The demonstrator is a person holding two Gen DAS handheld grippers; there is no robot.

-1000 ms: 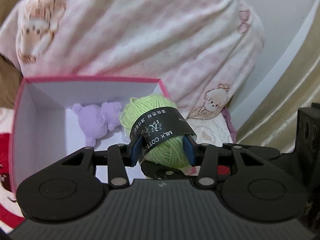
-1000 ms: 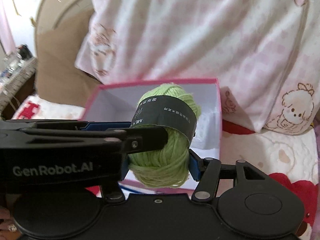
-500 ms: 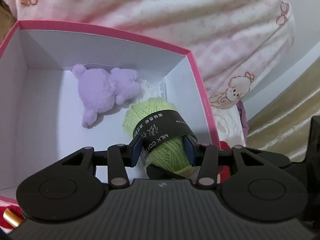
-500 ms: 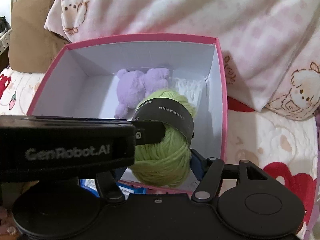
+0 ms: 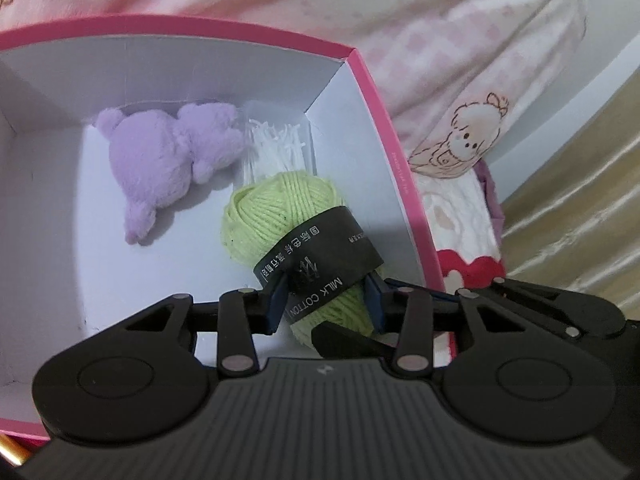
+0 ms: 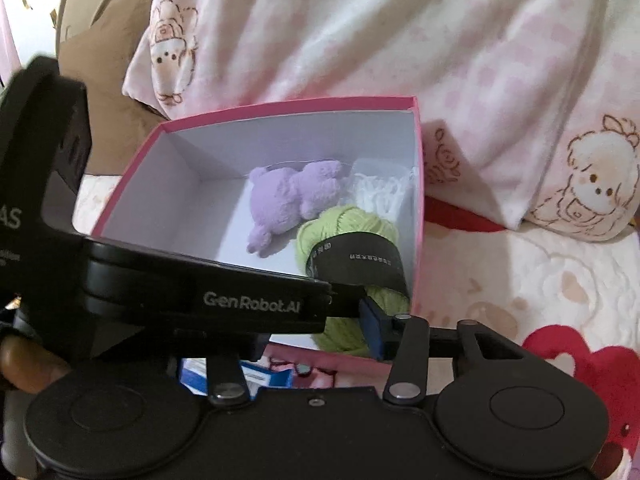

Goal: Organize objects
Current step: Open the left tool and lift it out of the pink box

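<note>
My left gripper is shut on a green yarn ball with a black "MILK COTTON" band. It holds the ball low inside a pink box with white walls, at the box's right side. A purple plush toy and a clear packet of white strands lie at the box's far end. In the right wrist view the left gripper's black body crosses in front and hides my right gripper's left finger. The yarn ball and the box show beyond it. The right fingertip is blue.
A pink-and-white blanket with cartoon dogs is heaped behind the box. A printed bed cover lies to the right. A blue-and-white carton lies just in front of the box. A brown cushion is at the left.
My left gripper has carried the yarn ball forward and down, from above the box's near edge to deep inside the box. The right gripper has followed alongside.
</note>
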